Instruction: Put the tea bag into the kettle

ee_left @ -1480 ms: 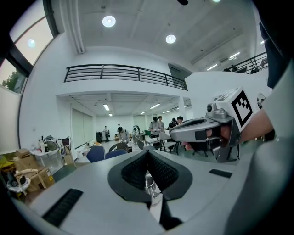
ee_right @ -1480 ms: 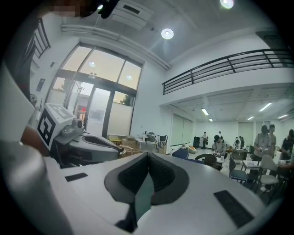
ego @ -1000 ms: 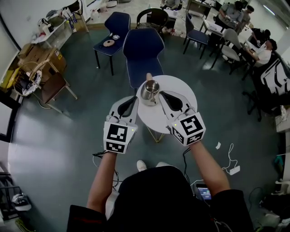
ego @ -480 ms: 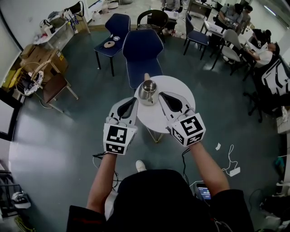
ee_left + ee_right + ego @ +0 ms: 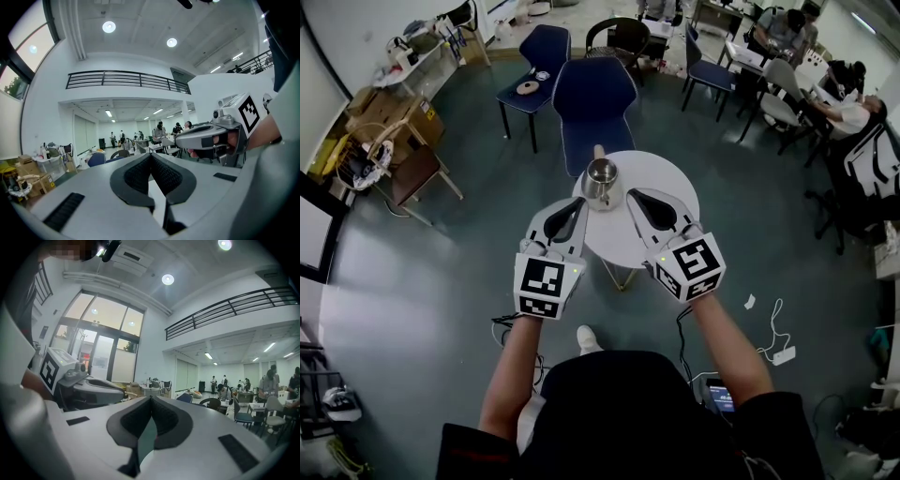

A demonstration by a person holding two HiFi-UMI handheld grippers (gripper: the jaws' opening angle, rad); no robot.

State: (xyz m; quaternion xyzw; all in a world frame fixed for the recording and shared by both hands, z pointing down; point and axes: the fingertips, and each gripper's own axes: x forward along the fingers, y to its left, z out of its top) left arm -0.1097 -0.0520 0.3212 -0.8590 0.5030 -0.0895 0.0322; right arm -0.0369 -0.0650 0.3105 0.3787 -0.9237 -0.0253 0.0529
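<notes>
left gripper point(image 5: 578, 202): jaws pressed together with nothing between them; you hold it just left of the kettle point(image 5: 601, 181), on your side of it, tip close to its wall.
right gripper point(image 5: 631, 194): also closed and empty, just right of the kettle, tip near its wall.
kettle: a small metal one, mouth open and no lid on it, with a pale stub like a handle on its far side. It stands on the round white table point(image 5: 667, 176), towards the far-left part of the top.
tea bag: I can't find it in any view. It is not in either pair of jaws or on the bare table top around the kettle, and the kettle's inside is too small to read.
risk, no bag in hand: with both tools closed and empty, moving in over the kettle's mouth would achieve nothing. Find the bag first, since it may lie out of view or already be inside.
risk, knocking the kettle: both tips flank it closely, so a sideways drift from either hand could push it or tip it. It looks light, and the table top is smooth.
risk, kettle off the edge: it sits not far from the rim on its far-left side, so a nudge from your right gripper would send it that way.
risk, closed jaws on a thin thing: you must open a tool before you reach a tea bag. Pressing down with shut tips would only slide or crumple it.
risk, tools meeting: the two tips converge on the kettle and could clash over its mouth, so work with one at a time.
</notes>
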